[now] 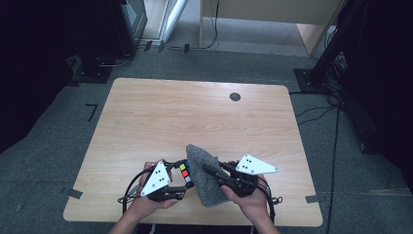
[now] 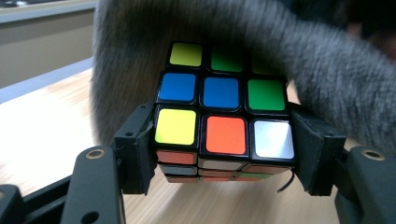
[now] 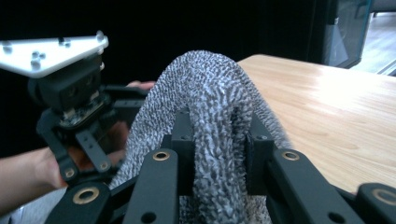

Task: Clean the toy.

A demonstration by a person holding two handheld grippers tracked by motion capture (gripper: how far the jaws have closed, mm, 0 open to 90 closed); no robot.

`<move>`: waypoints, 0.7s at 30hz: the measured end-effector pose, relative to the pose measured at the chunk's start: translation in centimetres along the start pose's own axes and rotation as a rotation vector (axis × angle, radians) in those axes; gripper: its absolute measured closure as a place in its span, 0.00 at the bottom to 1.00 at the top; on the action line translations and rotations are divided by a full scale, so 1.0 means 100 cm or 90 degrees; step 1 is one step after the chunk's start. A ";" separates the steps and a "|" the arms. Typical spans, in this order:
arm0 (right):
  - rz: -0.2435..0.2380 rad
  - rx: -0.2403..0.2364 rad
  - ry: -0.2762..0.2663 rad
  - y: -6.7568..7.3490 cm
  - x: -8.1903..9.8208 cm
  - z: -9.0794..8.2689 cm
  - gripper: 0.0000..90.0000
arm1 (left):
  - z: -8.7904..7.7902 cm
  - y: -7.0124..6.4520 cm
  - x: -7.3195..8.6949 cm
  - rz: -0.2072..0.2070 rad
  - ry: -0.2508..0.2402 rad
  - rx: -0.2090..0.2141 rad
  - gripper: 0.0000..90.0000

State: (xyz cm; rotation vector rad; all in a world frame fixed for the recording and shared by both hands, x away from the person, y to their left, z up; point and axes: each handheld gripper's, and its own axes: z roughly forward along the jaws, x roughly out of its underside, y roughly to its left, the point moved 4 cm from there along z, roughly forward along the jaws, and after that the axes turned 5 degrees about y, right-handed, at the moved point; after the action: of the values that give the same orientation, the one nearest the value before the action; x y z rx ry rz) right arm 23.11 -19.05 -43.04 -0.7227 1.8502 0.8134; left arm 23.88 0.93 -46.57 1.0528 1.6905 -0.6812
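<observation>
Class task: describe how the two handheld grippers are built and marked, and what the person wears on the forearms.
Each gripper, left gripper and right gripper, is black with jointed linkage arms, brass-coloured pivot bushings and two blocky black jaws. Each carries a white three-cornered plate with dark dots on top, and black cables loop from the rear. The forearms are bare; no sleeves are visible.

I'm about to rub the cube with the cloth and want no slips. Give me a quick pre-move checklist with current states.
1. Left gripper clamped on the cube: ok, jaws press both sides of its bottom layer.
2. Right gripper holding the cloth: ok, a fold is pinched between the jaws.
3. Cloth at the cube: ok, it drapes over the cube's far side.
4. Cube off the table: cannot tell.
5. Grippers apart: ok, cloth lies between them.
</observation>
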 end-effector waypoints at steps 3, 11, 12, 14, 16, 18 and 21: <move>0.012 0.044 0.037 -0.010 0.009 0.006 0.81 | -0.005 0.005 -0.001 -0.023 -0.016 0.007 0.38; 0.013 -0.008 -0.033 -0.003 -0.001 -0.003 0.80 | -0.006 0.009 -0.001 -0.038 -0.022 0.021 0.38; 0.007 -0.015 -0.026 0.000 -0.001 -0.001 0.80 | -0.006 0.008 -0.002 -0.043 -0.025 0.024 0.38; 0.012 -0.008 -0.013 -0.003 0.004 0.003 0.80 | -0.007 0.010 -0.002 -0.047 -0.025 0.018 0.38; 0.029 0.029 0.031 -0.014 0.012 0.006 0.81 | -0.011 0.015 -0.003 -0.075 -0.049 0.025 0.38; 0.052 0.062 0.041 -0.025 0.018 0.006 0.81 | -0.016 0.020 -0.006 -0.106 -0.074 0.032 0.38; 0.089 0.026 0.009 -0.026 0.020 0.006 0.81 | -0.020 0.025 -0.007 -0.147 -0.101 0.049 0.38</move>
State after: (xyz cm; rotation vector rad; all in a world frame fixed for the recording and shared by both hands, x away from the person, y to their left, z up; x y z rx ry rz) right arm 24.68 -20.36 -45.64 -0.5782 1.9410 0.8589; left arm 25.32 3.50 -45.16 0.8387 1.6715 -0.9590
